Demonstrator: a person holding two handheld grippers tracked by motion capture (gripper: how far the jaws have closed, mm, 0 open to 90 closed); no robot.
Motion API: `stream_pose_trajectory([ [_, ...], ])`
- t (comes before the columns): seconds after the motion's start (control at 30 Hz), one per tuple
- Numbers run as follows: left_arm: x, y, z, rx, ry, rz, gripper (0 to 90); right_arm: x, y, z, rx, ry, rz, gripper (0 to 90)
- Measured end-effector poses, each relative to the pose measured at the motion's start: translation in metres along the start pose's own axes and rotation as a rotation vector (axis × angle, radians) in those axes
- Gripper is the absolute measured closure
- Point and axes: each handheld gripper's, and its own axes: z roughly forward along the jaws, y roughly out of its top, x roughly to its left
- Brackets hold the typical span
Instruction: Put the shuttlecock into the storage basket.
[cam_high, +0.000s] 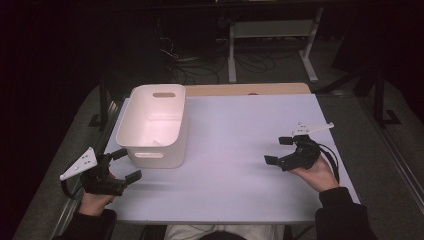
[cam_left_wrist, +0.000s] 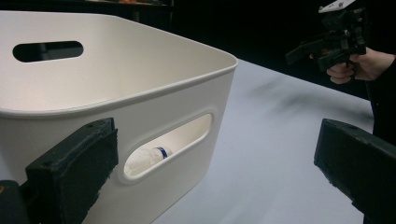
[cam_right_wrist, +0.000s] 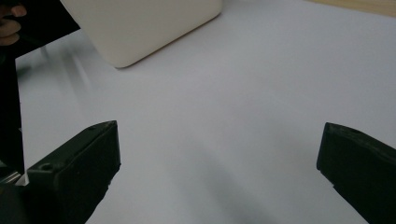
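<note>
A white plastic bin (cam_high: 155, 125) with handle slots stands on the left half of the pale table (cam_high: 235, 165). My left gripper (cam_high: 127, 164) is held at the table's front left corner, just beside the bin's near wall, open and holding nothing. In the left gripper view the bin (cam_left_wrist: 140, 70) is close ahead, and through its handle slot I see a white object with a blue band (cam_left_wrist: 149, 156) lying inside. My right gripper (cam_high: 277, 150) hovers over the right side of the table, open, with bare table between its jaws in the right gripper view (cam_right_wrist: 217, 172).
A wooden strip (cam_high: 250, 89) runs along the table's far edge. Beyond it are white desk legs (cam_high: 232, 55) and cables on a dark floor. The right gripper view shows the bin's corner (cam_right_wrist: 140, 28) far off, and the left gripper view shows my right gripper (cam_left_wrist: 310, 56).
</note>
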Motion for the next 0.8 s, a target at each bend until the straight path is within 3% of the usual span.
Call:
stream_pose_trajectory([
  [0.8, 0.000, 0.000, 0.001, 0.000, -0.001, -0.001, 0.0, -0.007, -0.034, -0.017, -0.027, -0.058, 0.041, 0.0],
])
